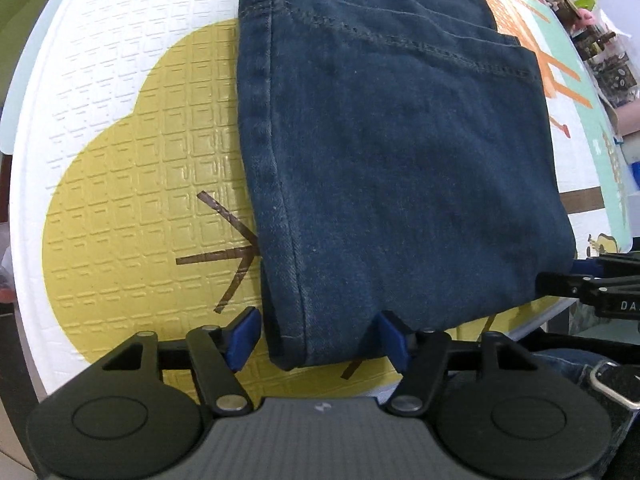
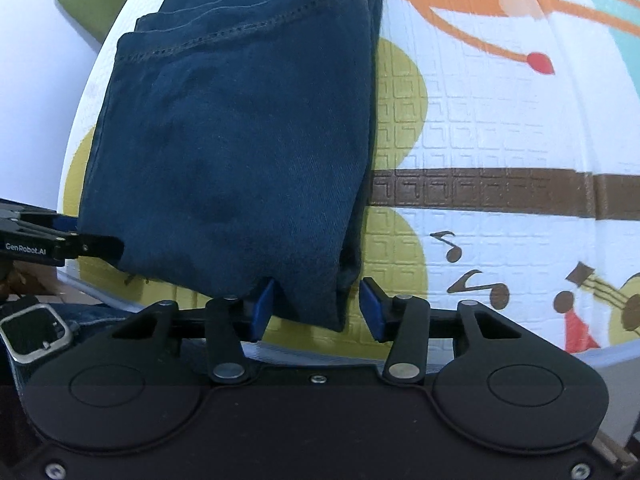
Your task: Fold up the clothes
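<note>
We see even, soft indoor light in both views, bright on the white parts of the play mat (image 1: 132, 60), with no hard glare. The dark jeans (image 1: 400, 160) hold detail; stitching reads sharp at centre. A soft shadow sits under their near edge. Fisheye bending is strong: the mat's edges curve, and the corners go dark. Far clutter at the right rim of the left view is smeared. The near gripper bodies look underlit, almost black in the right view.
</note>
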The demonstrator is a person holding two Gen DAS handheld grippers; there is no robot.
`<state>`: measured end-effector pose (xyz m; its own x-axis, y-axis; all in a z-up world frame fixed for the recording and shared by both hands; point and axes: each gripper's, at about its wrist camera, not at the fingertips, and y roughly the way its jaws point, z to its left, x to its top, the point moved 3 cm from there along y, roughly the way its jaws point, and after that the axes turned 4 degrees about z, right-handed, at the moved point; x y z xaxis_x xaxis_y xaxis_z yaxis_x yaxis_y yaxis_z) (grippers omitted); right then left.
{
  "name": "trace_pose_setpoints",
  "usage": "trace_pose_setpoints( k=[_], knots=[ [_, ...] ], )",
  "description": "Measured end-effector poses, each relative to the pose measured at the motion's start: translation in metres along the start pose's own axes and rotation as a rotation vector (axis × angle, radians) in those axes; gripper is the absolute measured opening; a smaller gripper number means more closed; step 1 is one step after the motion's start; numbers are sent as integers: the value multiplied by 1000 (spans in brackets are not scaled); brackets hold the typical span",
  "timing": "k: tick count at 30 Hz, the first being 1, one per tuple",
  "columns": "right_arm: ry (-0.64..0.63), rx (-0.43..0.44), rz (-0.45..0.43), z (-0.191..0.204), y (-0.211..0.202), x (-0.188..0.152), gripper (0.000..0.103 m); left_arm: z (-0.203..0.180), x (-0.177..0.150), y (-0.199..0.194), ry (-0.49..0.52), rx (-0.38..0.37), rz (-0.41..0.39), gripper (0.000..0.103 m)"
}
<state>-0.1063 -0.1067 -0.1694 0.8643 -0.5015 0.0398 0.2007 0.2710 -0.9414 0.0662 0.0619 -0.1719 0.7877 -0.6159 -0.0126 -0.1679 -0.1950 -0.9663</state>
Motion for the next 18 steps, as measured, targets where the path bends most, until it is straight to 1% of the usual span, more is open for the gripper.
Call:
trace_pose_setpoints(
  k=[1,2,3,5,6,7,10,14,18],
  knots=[
    [1,4,-1,0,1,0,38,0,0,0,6,0,0,58],
    [2,8,-2,0,2,0,32,-1,0,-1,12,-1,-1,57],
    [-2,7,-4,0,2,0,31,0,-1,-2,17,-1,-3,54],
    [-19,5,-8,2,2,-1,24,1,-3,-5,34,-9,-11,45],
    [-34,3,-10,3,1,-1,22,1,-4,-7,47,-18,-16,39],
    [-46,1,-14,4,0,-1,21,1,-5,-9,60,-27,-21,36],
    [-68,-5,-18,8,-2,-2,19,0,-6,-12,80,-29,-23,33],
    [-92,-20,-22,13,-6,-3,18,1,-11,-16,94,-19,-27,31],
    [-108,-23,-11,15,-8,-7,18,-1,0,-7,104,-18,-7,31]
  ],
)
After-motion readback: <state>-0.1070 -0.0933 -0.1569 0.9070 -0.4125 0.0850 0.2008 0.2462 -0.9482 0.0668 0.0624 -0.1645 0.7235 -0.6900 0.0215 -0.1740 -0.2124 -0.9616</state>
